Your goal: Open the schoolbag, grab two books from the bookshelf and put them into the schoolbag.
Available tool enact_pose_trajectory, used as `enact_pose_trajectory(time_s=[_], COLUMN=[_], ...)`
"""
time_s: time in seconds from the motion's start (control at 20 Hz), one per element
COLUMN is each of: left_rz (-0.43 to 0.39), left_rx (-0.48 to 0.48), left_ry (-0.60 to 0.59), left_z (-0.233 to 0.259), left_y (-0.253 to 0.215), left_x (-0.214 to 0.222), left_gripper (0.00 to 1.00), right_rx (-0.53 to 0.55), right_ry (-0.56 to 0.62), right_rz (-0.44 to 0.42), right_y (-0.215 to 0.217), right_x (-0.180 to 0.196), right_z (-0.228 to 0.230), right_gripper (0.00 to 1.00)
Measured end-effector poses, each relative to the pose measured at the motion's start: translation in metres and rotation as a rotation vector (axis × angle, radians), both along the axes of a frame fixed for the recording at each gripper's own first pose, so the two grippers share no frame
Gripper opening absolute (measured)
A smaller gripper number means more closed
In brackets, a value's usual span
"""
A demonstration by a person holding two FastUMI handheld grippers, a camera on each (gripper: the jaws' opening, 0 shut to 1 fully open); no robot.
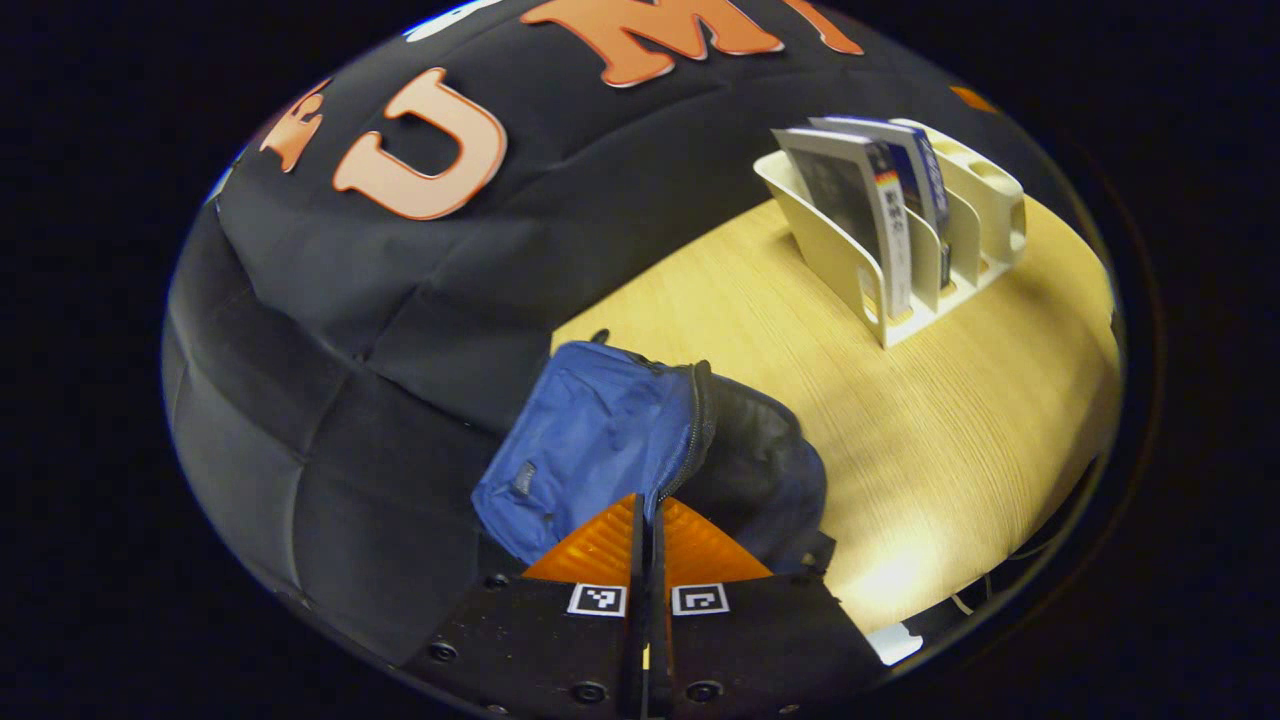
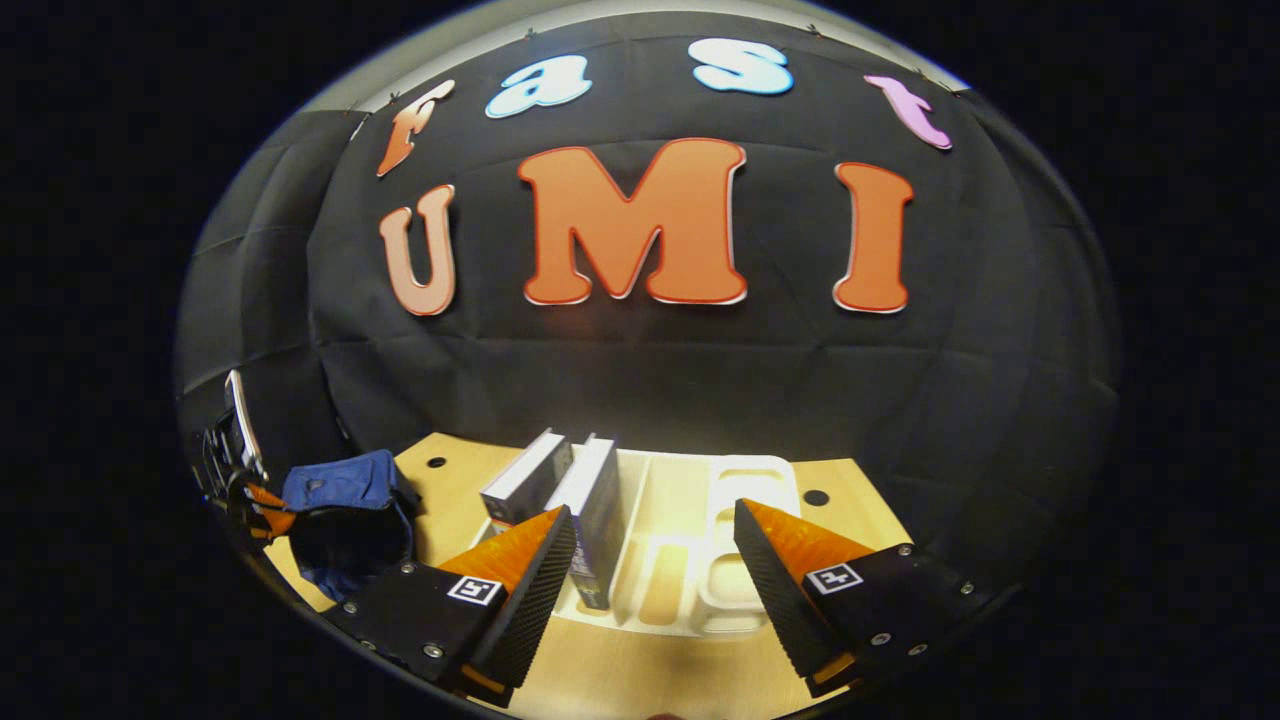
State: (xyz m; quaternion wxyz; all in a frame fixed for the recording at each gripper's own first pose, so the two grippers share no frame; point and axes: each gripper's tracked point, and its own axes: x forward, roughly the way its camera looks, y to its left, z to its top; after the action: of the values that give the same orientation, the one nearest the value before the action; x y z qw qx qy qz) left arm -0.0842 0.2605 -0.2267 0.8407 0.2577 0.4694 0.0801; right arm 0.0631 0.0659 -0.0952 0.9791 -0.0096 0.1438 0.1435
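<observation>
A blue schoolbag [image 1: 590, 430] lies on the wooden table [image 1: 950, 420] against the booth's wall, its zip open on a dark inside [image 1: 760, 450]. My left gripper [image 1: 648, 505] is shut at the zip's edge, pinching the bag's rim. Two books [image 1: 850, 200] [image 1: 915, 170] stand leaning in a white bookshelf [image 1: 960, 250] at the far right. In the right gripper view my right gripper [image 2: 655, 530] is open just before the bookshelf [image 2: 700, 570], its left finger beside the nearer book [image 2: 600, 500]; the other book [image 2: 525, 480] stands left of it. The schoolbag [image 2: 345, 500] and the left gripper [image 2: 262, 508] show far left.
The bookshelf has free slots and a cup-like holder [image 2: 750, 480] on its right side. Two small round holes [image 2: 436, 463] [image 2: 816, 497] mark the tabletop near the wall. Bare wood [image 1: 900, 520] lies between bag and shelf. The table's front edge [image 1: 930, 620] runs close by.
</observation>
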Motion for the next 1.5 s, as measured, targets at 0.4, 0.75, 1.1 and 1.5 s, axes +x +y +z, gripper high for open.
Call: enact_pose_trajectory(time_s=[0.4, 0.75, 1.1, 1.5], left_rz=[0.018, -0.063, -0.113, -0.109], left_rx=[-0.147, -0.265, -0.345, -0.414], left_ry=[-0.062, -0.038, -0.064, -0.077], left_z=[0.053, 0.066, 0.052, 0.040], left_y=[0.032, 0.060, 0.078, 0.086], left_x=[0.046, 0.074, 0.093, 0.088], left_gripper=[0.02, 0.02, 0.02, 0.03], right_rx=[-0.083, -0.146, -0.233, -0.217], right_ry=[0.106, 0.350, 0.601, 0.876], right_rz=[0.143, 0.085, -0.062, -0.138], right_y=[0.076, 0.137, 0.152, 0.151], right_x=[0.024, 0.063, 0.104, 0.117], right_z=[0.006, -0.030, -0.078, -0.115], right_gripper=[0.94, 0.95, 0.94, 0.41])
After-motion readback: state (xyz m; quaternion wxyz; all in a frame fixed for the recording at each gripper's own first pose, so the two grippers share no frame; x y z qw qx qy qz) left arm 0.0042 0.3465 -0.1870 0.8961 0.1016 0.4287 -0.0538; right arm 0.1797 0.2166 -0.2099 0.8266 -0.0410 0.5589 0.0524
